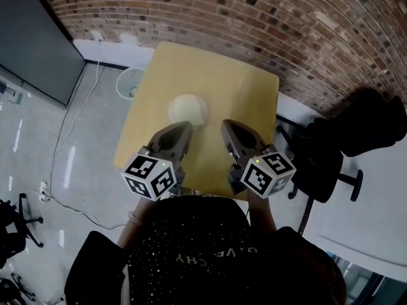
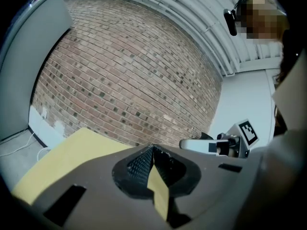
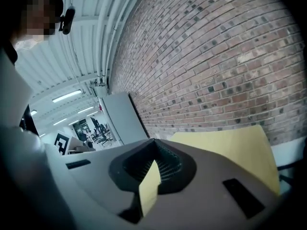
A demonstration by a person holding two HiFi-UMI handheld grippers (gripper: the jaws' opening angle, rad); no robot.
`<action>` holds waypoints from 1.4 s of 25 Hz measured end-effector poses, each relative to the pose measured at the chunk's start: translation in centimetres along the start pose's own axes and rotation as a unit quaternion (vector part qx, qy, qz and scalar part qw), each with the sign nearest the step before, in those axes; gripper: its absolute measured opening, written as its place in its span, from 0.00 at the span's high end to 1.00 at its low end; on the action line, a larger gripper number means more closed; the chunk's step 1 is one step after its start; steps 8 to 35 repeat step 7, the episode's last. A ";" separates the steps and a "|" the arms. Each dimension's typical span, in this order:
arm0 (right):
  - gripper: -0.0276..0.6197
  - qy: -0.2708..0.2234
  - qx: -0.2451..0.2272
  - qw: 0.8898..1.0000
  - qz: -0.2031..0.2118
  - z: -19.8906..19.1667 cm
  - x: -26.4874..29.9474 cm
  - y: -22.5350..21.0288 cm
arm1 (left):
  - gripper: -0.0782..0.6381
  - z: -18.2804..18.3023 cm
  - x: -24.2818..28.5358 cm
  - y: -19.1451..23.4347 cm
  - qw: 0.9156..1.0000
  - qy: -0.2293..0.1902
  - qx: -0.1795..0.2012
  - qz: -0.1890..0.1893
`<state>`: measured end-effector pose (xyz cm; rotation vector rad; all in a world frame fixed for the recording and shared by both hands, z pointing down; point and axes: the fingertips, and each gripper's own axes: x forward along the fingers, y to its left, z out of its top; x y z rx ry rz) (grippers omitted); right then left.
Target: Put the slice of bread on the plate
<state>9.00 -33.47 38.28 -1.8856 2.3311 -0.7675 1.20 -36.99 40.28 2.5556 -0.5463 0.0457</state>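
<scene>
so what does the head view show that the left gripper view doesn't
Only the head view: the plate on the table, a black chair, and the left gripper seen from outside. Only the left gripper view: the ceiling and that gripper's jaws up close, closed with nothing between them. Both: the yellow table, the brick wall and the right gripper.

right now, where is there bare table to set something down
Bare: the far half of the table, between the plate and the brick wall, and the strip right of the plate. Crowded: the near edge, where the left gripper and right gripper hang.
</scene>
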 end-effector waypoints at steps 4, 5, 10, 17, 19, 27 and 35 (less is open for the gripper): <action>0.94 0.012 -0.008 1.000 -0.008 -0.8 0.0 -0.1 | 0.88 -0.8 -0.6 0.2 1.000 0.003 -0.004 0.010; 0.94 0.014 -0.008 1.000 -0.007 -0.9 0.0 -0.1 | 0.88 -1.0 -0.7 0.3 1.000 0.004 -0.006 0.011; 0.94 0.018 -0.006 1.000 -0.005 -1.2 0.1 0.0 | 0.88 -1.2 -0.9 0.4 1.000 0.004 -0.008 0.013; 0.94 0.018 -0.006 1.000 -0.005 -1.2 0.1 0.0 | 0.88 -1.2 -0.9 0.4 1.000 0.004 -0.008 0.013; 0.94 0.018 -0.006 1.000 -0.005 -1.2 0.1 0.0 | 0.88 -1.2 -0.9 0.4 1.000 0.004 -0.008 0.013; 0.94 0.018 -0.006 1.000 -0.005 -1.2 0.1 0.0 | 0.88 -1.2 -0.9 0.4 1.000 0.004 -0.008 0.013; 0.94 0.018 -0.006 1.000 -0.005 -1.2 0.1 0.0 | 0.88 -1.2 -0.9 0.4 1.000 0.004 -0.008 0.013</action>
